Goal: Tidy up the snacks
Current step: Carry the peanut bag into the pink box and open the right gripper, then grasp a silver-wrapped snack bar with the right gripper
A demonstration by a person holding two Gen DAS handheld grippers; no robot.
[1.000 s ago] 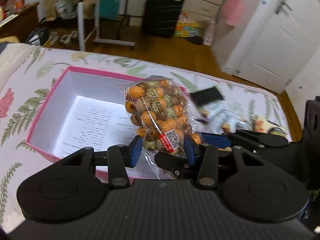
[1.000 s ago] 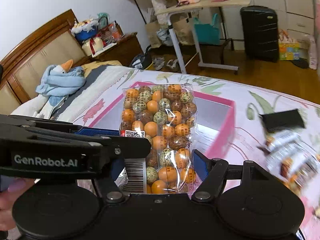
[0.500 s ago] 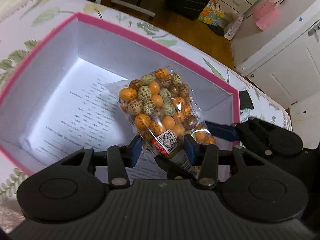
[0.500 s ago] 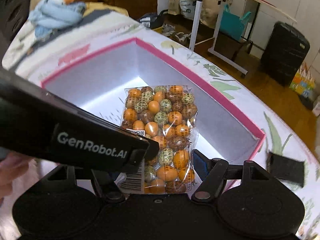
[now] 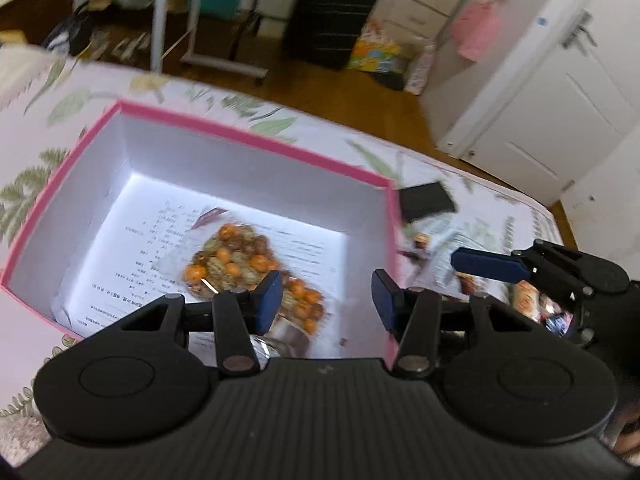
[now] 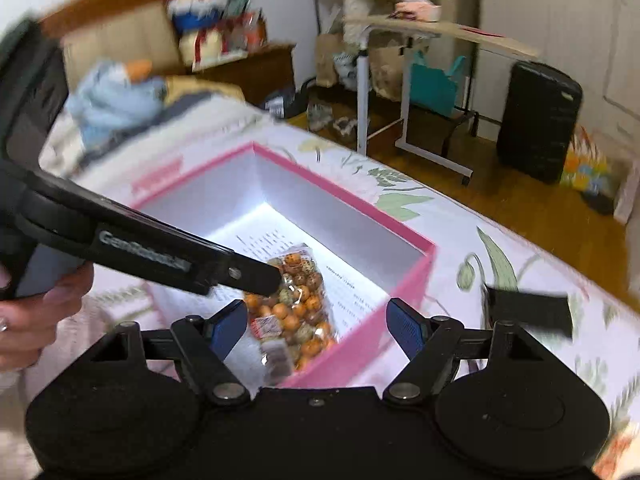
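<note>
A clear bag of orange and brown candy balls [image 5: 240, 264] lies flat on the printed paper floor of the pink-rimmed white box [image 5: 256, 140]; it also shows in the right wrist view [image 6: 296, 304], inside the box [image 6: 412, 272]. My left gripper [image 5: 326, 296] is open and empty above the box's near right part. My right gripper [image 6: 316, 324] is open and empty above the box's near corner. The left gripper's body [image 6: 160, 248] crosses the right wrist view from the left.
A black flat packet [image 5: 426, 202] and several loose snack packets [image 5: 440, 248] lie on the floral bedspread right of the box. Beyond the bed are a rolling desk [image 6: 420, 40], a black suitcase [image 5: 332, 16] and a white door [image 5: 560, 92].
Both grippers held the candy bag over the box; both have opened and pulled back up, and the bag now lies on the box floor.
</note>
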